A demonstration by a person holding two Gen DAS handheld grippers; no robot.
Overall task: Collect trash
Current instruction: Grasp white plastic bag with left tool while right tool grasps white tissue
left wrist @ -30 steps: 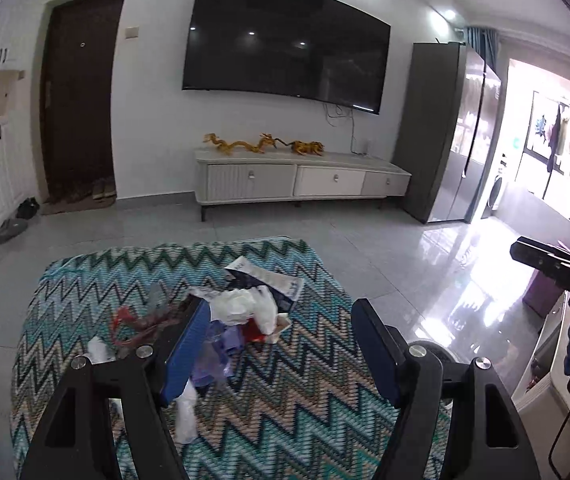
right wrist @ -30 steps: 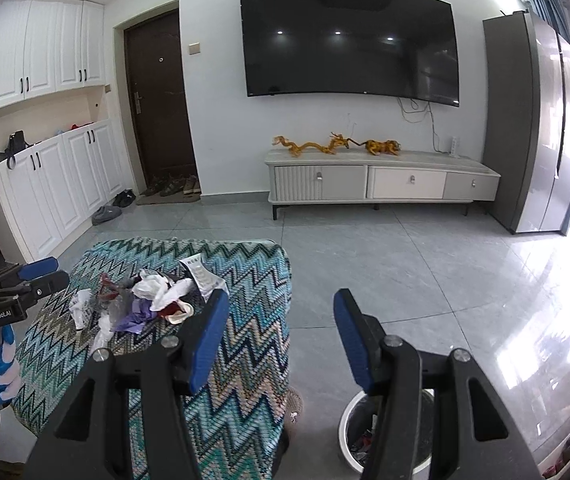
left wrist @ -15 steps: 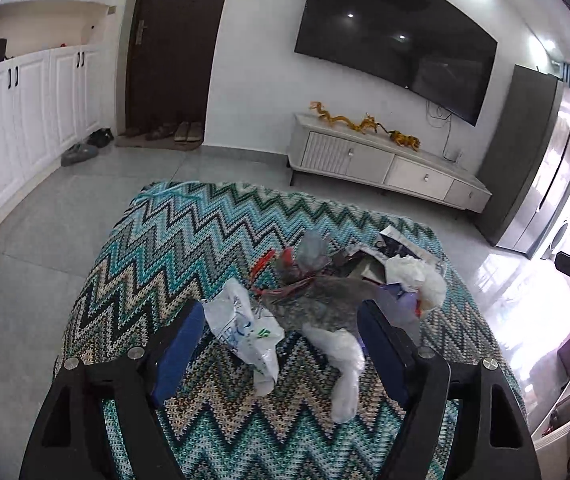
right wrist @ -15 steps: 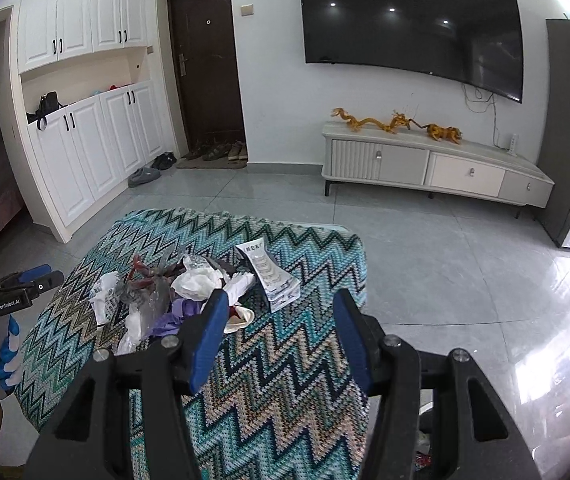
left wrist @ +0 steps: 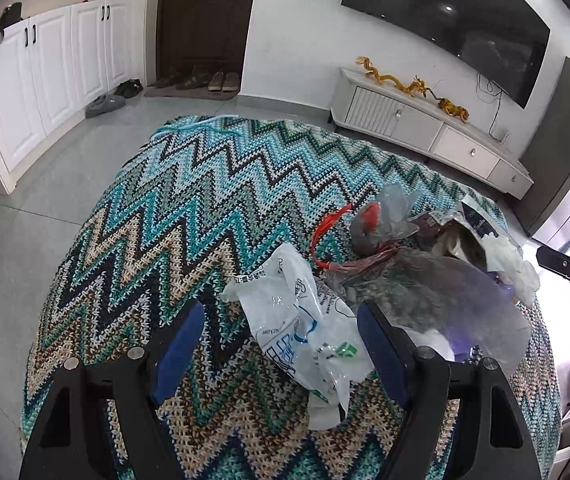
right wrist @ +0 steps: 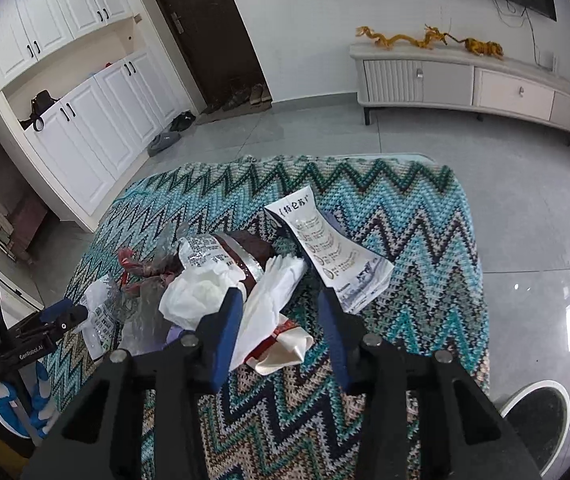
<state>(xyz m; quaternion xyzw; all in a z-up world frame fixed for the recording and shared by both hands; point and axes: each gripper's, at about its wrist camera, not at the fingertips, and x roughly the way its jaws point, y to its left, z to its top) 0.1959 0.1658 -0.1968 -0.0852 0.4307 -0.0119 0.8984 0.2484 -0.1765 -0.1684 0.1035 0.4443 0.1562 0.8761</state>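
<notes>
A pile of trash lies on a table covered with a zigzag cloth. My left gripper is open, low over the pile's near side. A clear printed plastic bag lies between its jaws, touched by neither pad. Behind the bag are a red string and crumpled clear film. My right gripper is closing its jaws around a white glove-like piece without pressing on it. Beside it lie a white tissue, a brown wrapper and a printed paper packet.
A round bin stands on the tiled floor to the right of the table. The left gripper and a gloved hand show at the left of the right wrist view. A low TV cabinet and white cupboards line the walls.
Both grippers have come down and forward over the trash pile. The plastic bag now lies between the left jaws. The right jaws have narrowed around the white piece.
</notes>
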